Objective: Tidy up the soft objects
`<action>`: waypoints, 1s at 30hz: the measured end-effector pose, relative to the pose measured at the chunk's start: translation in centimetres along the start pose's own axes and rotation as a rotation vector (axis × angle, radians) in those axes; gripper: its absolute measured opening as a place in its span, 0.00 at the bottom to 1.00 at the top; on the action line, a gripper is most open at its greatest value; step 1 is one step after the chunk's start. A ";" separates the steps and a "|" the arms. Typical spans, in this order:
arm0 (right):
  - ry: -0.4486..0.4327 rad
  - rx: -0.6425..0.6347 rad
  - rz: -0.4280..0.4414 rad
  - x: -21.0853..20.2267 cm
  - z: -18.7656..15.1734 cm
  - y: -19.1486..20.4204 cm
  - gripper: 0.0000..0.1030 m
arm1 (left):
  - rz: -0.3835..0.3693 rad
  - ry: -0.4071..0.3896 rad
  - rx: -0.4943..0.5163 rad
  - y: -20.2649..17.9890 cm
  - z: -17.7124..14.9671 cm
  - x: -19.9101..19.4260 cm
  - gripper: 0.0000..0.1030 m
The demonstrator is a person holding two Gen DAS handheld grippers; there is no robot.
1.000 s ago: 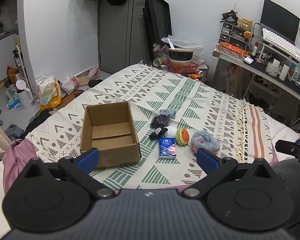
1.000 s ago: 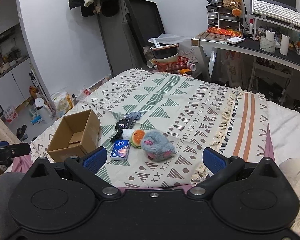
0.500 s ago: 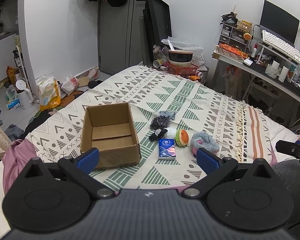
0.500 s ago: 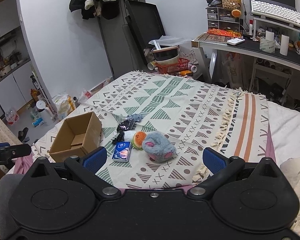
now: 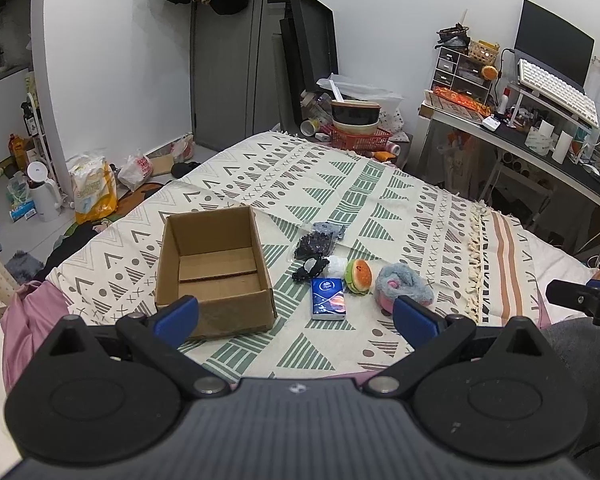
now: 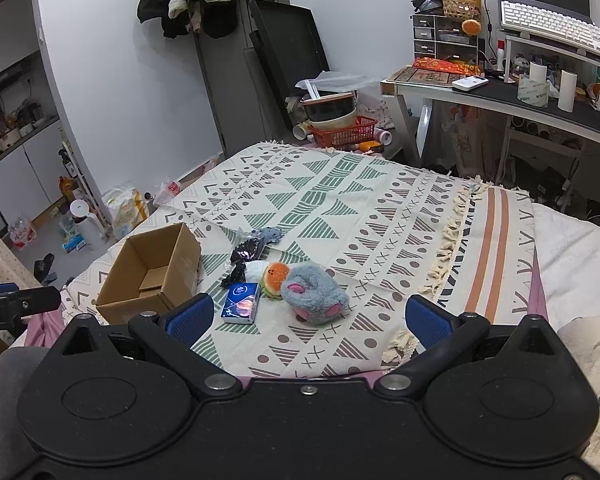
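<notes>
Two hand-held grippers hang above the near edge of a bed (image 5: pixel 380 184) spread with a patterned blanket. The left hand-held gripper (image 5: pixel 296 316) has its blue-padded fingers (image 5: pixel 178 314) spread wide and grasps nothing; the right hand-held gripper (image 6: pixel 308 318) is likewise released, its jaws far apart and empty.

An open cardboard box (image 5: pixel 214 268) sits on the blanket toward the left, with nothing visible inside it. Just to its right lies a cluster of small things: a blue tissue pack (image 5: pixel 328 298) lying flat, a burger-shaped plush (image 5: pixel 359 276) beside it, and a grey-and-pink plush toy (image 5: pixel 404 282) touching the burger on the far right of the group. Behind them a white soft item (image 6: pixel 256 269) rests against a black item (image 5: pixel 310 269), and further back lies a clear bag of dark pieces (image 5: pixel 316 244) next to a small grey-blue cloth (image 5: pixel 332 230).

Beyond the bed, a red basket (image 5: pixel 360 136) holds stacked bowls, and a cluttered surface (image 6: pixel 500 92) along the right wall carries a keyboard (image 6: pixel 552 28) on a riser.
</notes>
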State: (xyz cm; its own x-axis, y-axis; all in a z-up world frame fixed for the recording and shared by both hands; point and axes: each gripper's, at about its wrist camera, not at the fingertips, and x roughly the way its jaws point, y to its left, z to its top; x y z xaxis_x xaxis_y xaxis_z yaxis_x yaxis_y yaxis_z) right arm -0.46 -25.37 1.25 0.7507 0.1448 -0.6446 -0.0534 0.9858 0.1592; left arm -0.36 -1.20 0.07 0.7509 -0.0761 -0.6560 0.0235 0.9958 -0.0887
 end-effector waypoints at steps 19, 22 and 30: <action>0.013 -0.001 0.033 1.0 0.3 -0.6 1.00 | -0.018 -0.003 -0.006 -0.2 0.1 0.6 0.99; -0.005 -0.010 0.013 1.3 0.4 -0.6 1.00 | -0.028 -0.006 -0.002 -0.4 0.4 1.1 0.99; 0.005 0.049 0.037 3.5 1.2 -1.8 1.00 | -0.054 -0.008 -0.016 -0.8 1.1 3.3 0.98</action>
State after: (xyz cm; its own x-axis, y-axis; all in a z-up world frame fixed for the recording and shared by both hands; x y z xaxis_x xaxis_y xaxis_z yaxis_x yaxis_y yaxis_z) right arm 3.03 -26.74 -0.41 0.7456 0.1815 -0.6412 -0.0488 0.9745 0.2191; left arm 2.78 -2.17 -1.22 0.7539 -0.1288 -0.6442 0.0530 0.9893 -0.1358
